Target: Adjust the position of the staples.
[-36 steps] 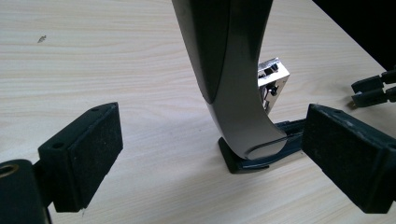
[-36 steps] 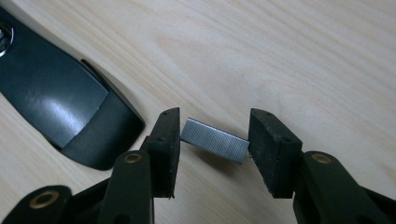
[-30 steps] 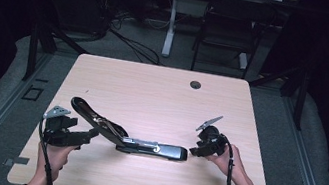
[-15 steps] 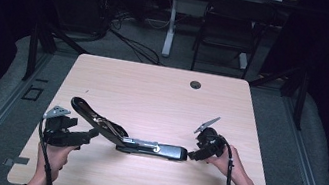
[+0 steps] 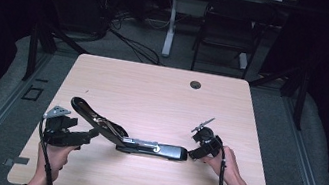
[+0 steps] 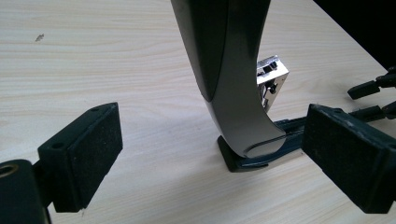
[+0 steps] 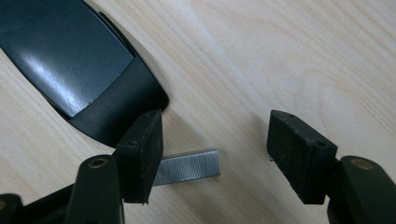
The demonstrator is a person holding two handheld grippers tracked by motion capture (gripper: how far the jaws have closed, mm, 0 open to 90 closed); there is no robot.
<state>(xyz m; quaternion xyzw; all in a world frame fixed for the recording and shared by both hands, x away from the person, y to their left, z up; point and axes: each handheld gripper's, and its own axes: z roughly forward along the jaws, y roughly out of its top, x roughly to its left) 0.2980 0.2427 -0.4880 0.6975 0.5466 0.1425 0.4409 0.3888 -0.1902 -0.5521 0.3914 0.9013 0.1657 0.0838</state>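
At the table (image 5: 163, 87), my stapler (image 5: 143, 146) lay swung open near the front edge, its arm raised toward my left gripper (image 5: 86, 138), the base flat toward my right gripper (image 5: 191, 154). My left gripper's jaws stood wide, the arm (image 6: 229, 70) rising between them and touching neither pad. My right gripper's jaws were also parted, straddling a strip of staples (image 7: 187, 167) that lay on the wood just beside the base's rounded end (image 7: 84, 70); one pad overlapped the strip, but nothing was clamped. By my reckoning the opening was done, and the loading was not: the strip had yet to be picked up and laid in the shiny channel (image 6: 271, 79). The far half of the table was bare, leaving ample room to lift; the near edge sat close behind both hands.
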